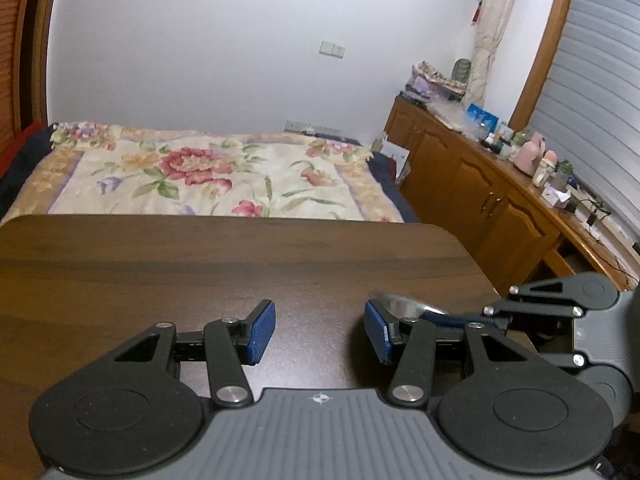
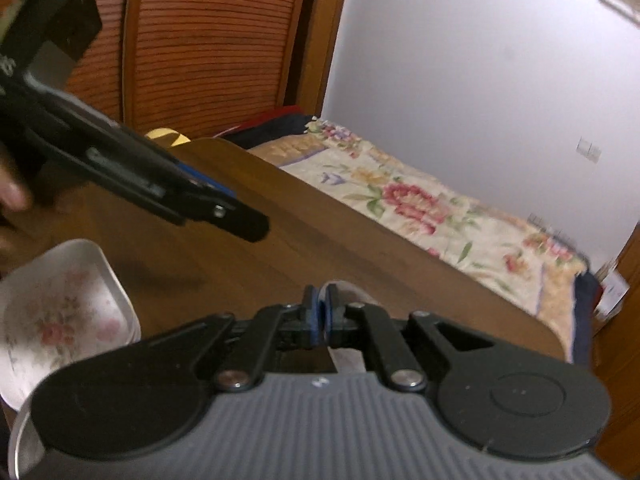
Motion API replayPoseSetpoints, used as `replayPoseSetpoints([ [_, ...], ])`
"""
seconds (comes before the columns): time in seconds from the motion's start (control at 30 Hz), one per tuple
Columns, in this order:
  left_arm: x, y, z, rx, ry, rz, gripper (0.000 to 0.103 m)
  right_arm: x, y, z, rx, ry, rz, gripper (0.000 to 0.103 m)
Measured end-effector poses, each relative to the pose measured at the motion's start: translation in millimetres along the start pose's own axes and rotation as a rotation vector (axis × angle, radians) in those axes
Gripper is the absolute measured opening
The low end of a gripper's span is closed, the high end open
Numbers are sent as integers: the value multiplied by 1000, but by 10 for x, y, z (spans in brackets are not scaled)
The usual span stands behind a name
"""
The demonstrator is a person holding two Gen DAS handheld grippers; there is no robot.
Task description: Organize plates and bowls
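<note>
L tongs [image 1: 320,332]: open, nothing btwn pads; hang over bare counter [image 1: 200,264], pointing twd the bed [image 1: 208,172].
R tongs [image 2: 320,316]: pads pressed together on the thin edge of a shiny metal dish [image 2: 346,288]; bowl or plate, can't tell. In L view the same dish glints just beyond the R tips.
Plate [image 2: 60,312]: square, white w/ pink flowers, flat on counter by its near edge. Seen in R view only, blurred.
Key relation: plate lies to the L of R tongs, on the side where L tongs are. L tongs point out past it, tips over bare wood beyond its far corner, so the plate is behind and below their line.
Nearer hand: L, prob. It is also the free one.
Plate axis: squarish, no clear long side; a corner points twd counter middle.
Next move (guess): either R sets the dish onto or beside the plate, a short move L, or L pulls back and dips for the plate rim.
Risk: both tongs crowd the same corner; flat plate gives little rim to pinch.
Bottom-L of R view: curved grey rim, unclear.
</note>
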State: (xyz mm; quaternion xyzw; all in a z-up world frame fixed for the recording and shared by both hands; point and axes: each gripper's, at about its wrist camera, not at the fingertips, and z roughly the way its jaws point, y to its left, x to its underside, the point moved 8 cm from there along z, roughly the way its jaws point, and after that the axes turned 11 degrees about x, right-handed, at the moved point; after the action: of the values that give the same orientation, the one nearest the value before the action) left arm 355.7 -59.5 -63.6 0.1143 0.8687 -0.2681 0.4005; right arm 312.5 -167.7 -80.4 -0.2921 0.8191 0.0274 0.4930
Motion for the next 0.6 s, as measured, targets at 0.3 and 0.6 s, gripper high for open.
replayPoseSetpoints([
  [0.3, 18, -103, 229, 34, 31, -7, 51, 137, -25, -140, -87, -3, 145, 12],
  [0.6, 95, -173, 564, 15, 112, 34, 37, 401, -629, -293, 104, -8, 222, 57],
])
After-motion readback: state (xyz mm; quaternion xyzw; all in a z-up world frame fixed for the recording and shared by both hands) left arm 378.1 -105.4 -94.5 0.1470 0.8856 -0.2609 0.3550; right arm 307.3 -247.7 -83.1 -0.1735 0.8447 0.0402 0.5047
